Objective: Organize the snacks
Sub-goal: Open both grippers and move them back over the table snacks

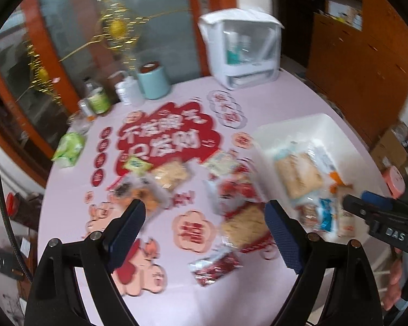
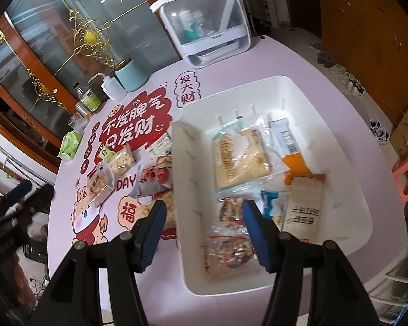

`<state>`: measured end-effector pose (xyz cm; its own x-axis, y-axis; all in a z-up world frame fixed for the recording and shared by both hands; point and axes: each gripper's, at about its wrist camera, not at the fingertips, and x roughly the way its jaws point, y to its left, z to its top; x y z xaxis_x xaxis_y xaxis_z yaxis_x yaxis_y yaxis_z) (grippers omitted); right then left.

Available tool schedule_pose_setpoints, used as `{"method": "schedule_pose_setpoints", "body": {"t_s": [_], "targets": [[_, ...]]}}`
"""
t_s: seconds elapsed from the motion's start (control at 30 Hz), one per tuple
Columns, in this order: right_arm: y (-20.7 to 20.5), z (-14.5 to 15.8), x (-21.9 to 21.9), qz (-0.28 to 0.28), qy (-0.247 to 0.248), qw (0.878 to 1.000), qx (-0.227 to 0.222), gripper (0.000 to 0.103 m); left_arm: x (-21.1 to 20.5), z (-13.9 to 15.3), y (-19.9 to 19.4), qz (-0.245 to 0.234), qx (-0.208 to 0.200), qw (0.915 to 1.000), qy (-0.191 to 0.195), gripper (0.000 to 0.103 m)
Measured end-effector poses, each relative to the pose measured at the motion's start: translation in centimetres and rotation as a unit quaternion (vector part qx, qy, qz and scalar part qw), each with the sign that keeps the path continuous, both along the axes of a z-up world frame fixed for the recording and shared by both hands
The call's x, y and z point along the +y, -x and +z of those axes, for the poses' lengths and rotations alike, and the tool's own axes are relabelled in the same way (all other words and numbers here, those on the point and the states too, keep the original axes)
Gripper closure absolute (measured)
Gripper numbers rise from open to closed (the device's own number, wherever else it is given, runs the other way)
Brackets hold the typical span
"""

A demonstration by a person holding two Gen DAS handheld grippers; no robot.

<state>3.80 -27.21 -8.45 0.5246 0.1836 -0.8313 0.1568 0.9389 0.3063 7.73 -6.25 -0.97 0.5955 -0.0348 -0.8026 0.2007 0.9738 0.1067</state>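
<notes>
Both tongs hang empty, blades apart, over the table (image 2: 231, 62). Loose snack packets (image 1: 242, 217) lie directly beneath the left tongs (image 1: 205, 212), beside the white bin (image 2: 307, 87); the right tongs (image 2: 204, 212) straddle its near wall.

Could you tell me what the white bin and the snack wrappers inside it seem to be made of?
White bin: likely rigid moulded plastic, smooth matte walls with rounded corners. Snack wrappers: apparently thin clear or printed plastic film, crinkled and glossy, contents showing through.

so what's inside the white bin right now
The white bin holds several snack packets: a pale cracker pack, an orange-and-white packet, a brown bar and nut bags. Anything beneath them is covered.
</notes>
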Motion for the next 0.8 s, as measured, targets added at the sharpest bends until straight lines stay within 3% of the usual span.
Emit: {"method": "schedule_pose_setpoints", "body": {"t_s": [0.3, 0.5, 0.6, 0.8], "targets": [[-0.5, 0.1, 7.1, -0.014, 0.000, 1.000, 0.017, 0.044, 10.5, 0.8, -3.4, 0.021, -0.017, 0.9996, -0.003, 0.014], [-0.9, -2.4, 12.2, -0.038, -0.015, 0.998, 0.051, 0.044, 15.2, -2.0, -6.2, -0.057, 0.012, 0.9982, -0.016, 0.014], [-1.1, -4.1, 14.3, -0.060, -0.014, 0.996, 0.069, 0.044, 15.9, -5.1, -7.4, -0.147, 0.046, 0.9878, -0.025, 0.014], [-1.3, -7.9, 15.8, -0.124, -0.046, 0.987, 0.093, 0.044, 14.7, -11.2, -7.9, -0.293, 0.079, 0.9505, -0.067, 0.014]]}}
